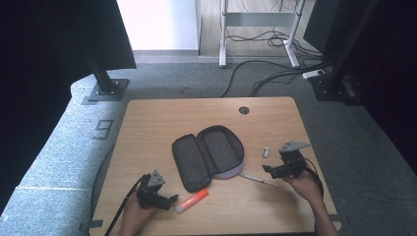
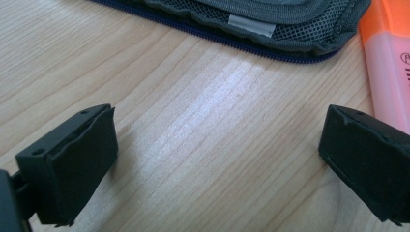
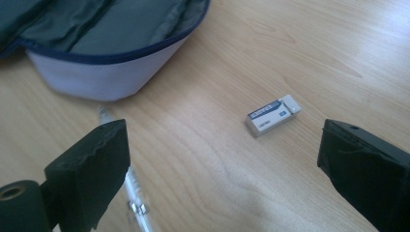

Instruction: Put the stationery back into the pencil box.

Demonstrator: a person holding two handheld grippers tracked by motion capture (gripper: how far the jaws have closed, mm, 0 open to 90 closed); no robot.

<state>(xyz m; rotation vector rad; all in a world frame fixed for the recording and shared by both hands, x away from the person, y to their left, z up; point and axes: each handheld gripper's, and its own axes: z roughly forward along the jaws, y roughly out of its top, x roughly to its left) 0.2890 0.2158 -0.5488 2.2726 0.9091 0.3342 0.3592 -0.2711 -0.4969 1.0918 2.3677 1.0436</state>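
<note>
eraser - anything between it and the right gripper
Nothing visible. In the right gripper view the eraser lies on bare table ahead of the open right gripper; the pen sits beside its left jaw.

We see grey carpet (image 1: 196, 81) beyond the wooden table (image 1: 162, 118), tangled cables (image 1: 275, 69), and a white desk frame (image 1: 258, 29).

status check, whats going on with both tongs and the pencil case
Left tongs open, empty, beside orange highlighter. Right tongs open, empty, above clear pen, eraser ahead. Pencil case lies unzipped, open, mid-table. Nothing blocking.
</note>
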